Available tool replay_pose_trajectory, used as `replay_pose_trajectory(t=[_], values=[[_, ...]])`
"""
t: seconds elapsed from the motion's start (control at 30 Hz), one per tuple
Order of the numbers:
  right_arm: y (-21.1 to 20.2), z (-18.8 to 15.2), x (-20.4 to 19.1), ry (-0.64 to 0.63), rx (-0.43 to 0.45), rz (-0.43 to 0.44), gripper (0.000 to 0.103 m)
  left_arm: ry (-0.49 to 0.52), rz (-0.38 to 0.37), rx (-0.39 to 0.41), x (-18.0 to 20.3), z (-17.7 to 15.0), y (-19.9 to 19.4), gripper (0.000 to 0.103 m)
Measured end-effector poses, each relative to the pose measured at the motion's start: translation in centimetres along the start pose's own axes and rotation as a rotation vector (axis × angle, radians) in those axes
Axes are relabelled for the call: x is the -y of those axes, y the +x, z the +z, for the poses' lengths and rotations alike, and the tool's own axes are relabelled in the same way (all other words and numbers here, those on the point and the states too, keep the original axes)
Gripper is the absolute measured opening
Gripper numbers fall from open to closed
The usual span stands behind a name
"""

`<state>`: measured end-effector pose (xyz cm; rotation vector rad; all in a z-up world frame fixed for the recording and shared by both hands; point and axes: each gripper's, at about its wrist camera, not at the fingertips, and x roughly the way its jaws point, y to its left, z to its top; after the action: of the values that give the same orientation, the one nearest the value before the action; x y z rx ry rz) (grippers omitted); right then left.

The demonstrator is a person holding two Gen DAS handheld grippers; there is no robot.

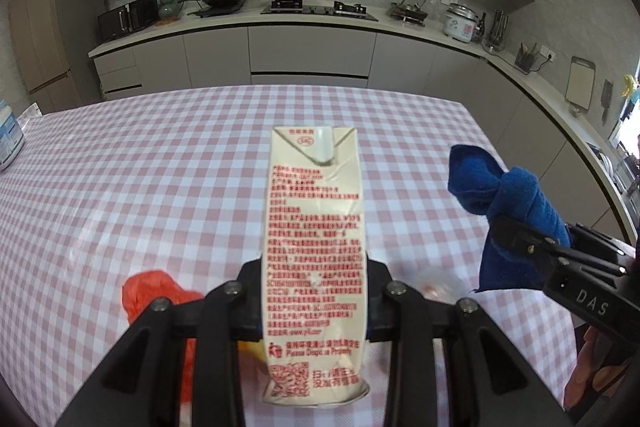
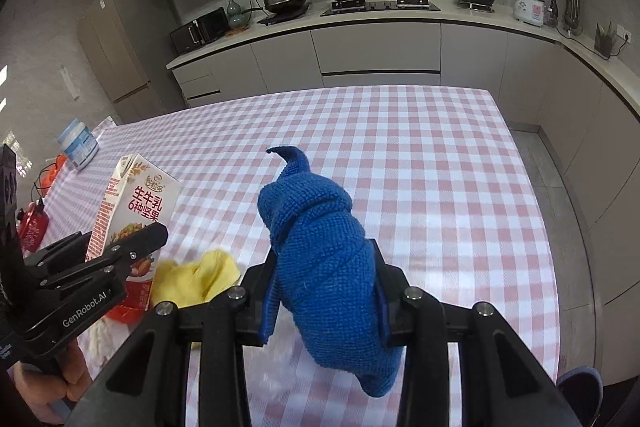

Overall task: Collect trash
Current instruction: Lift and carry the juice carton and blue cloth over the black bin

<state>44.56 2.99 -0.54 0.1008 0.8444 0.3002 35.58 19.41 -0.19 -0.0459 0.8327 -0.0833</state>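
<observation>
- My left gripper (image 1: 314, 301) has its jaws clamped on a tall cream milk carton with red print (image 1: 314, 247), lifted off the pink-and-white checked surface (image 1: 160, 167) at the centre of the left frame.
- My right gripper (image 2: 326, 301) pinches a bunched blue microfibre cloth (image 2: 320, 247) at the centre of its own frame.
- I judge the collecting to be midway: two items are in hand but not yet dropped anywhere, and no bin shows in either view.
- Left on the surface are a crumpled yellow cloth or wrapper (image 2: 196, 279) and a crumpled orange-red plastic piece (image 1: 154, 291).
- Only the right view shows the carton's coloured front, the yellow item in full and a white-and-blue tub (image 2: 78, 149) at the left edge of the frame.
- Only the left view shows the carton's printed back.
</observation>
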Motion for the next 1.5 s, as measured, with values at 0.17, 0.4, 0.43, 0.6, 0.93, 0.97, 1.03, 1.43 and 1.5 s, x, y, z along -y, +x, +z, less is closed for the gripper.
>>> replay_pose_trajectory(t=[0.17, 0.4, 0.43, 0.6, 0.93, 0.97, 1.03, 1.43, 1.5], values=[[-3.2, -2.5, 0.6, 0.010, 0.008, 0.004, 0.040, 0.008, -0.007, 0.009, 1.6, -1.7, -2.1, 0.034], [-7.4, -6.6, 2.2, 0.032, 0.006, 0.007, 0.040, 0.009, -0.025, 0.014, 3.7, -4.7, -5.0, 0.034], [-7.8, -7.1, 2.4, 0.035, 0.007, 0.007, 0.040, 0.009, -0.026, 0.015, 4.0, -5.0, -5.2, 0.034], [-10.7, -9.6, 3.8, 0.055, 0.014, 0.006, 0.040, 0.015, -0.044, 0.015, 5.8, -6.5, -6.7, 0.034], [-15.9, -13.2, 8.1, 0.094, 0.036, -0.035, 0.040, 0.048, -0.106, 0.005, 10.3, -8.8, -8.3, 0.034], [-16.4, -13.6, 8.7, 0.106, 0.037, -0.040, 0.040, 0.051, -0.113, 0.002, 10.8, -9.1, -8.4, 0.034], [-17.4, -14.4, 9.9, 0.125, 0.042, -0.054, 0.040, 0.063, -0.132, -0.005, 12.1, -9.5, -8.4, 0.034], [-21.8, -19.3, 18.2, 0.263, 0.040, -0.164, 0.040, 0.169, -0.253, -0.071, 21.6, -11.7, -7.7, 0.034], [-22.3, -20.3, 19.8, 0.292, 0.036, -0.183, 0.040, 0.182, -0.271, -0.081, 23.0, -11.9, -7.5, 0.034]])
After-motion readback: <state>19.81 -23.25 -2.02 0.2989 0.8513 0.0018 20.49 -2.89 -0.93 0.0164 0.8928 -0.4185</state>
